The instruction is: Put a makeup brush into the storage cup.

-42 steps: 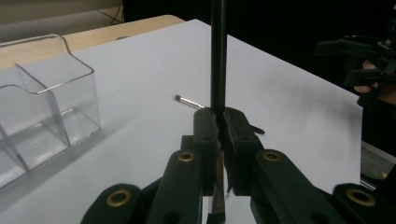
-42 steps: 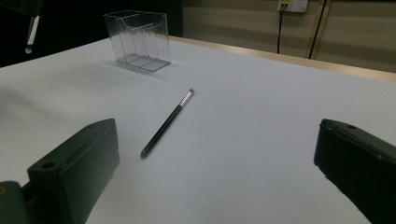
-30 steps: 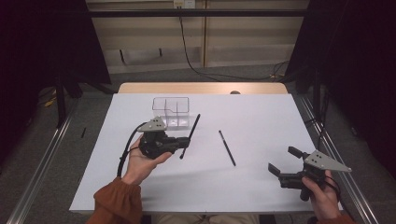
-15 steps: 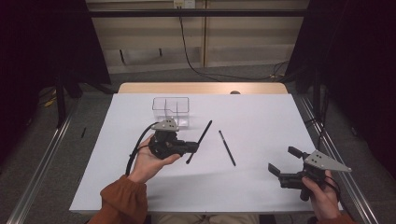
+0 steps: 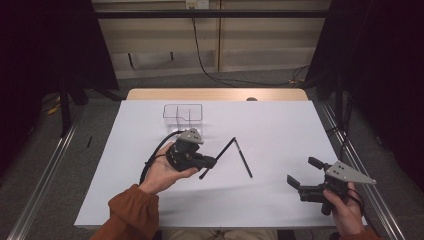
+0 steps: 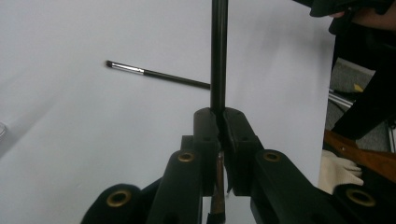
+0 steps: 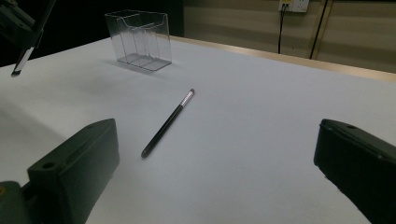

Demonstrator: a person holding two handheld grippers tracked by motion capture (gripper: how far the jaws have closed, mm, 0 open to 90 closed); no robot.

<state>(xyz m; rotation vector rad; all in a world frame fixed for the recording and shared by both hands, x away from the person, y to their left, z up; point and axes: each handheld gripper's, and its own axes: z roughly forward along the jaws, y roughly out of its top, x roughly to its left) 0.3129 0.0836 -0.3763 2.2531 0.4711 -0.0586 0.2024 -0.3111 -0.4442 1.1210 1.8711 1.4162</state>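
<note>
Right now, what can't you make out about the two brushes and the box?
- Held brush: left gripper view, its far end is cut off by the top edge and its bristle end sits behind the left gripper.
- Same brush: right gripper view, upper part cut off by the frame edge.
- Lying brush: high view, too small to tell bristles from handle.
- Box: high view, clear walls, dividers too faint to count.
</note>
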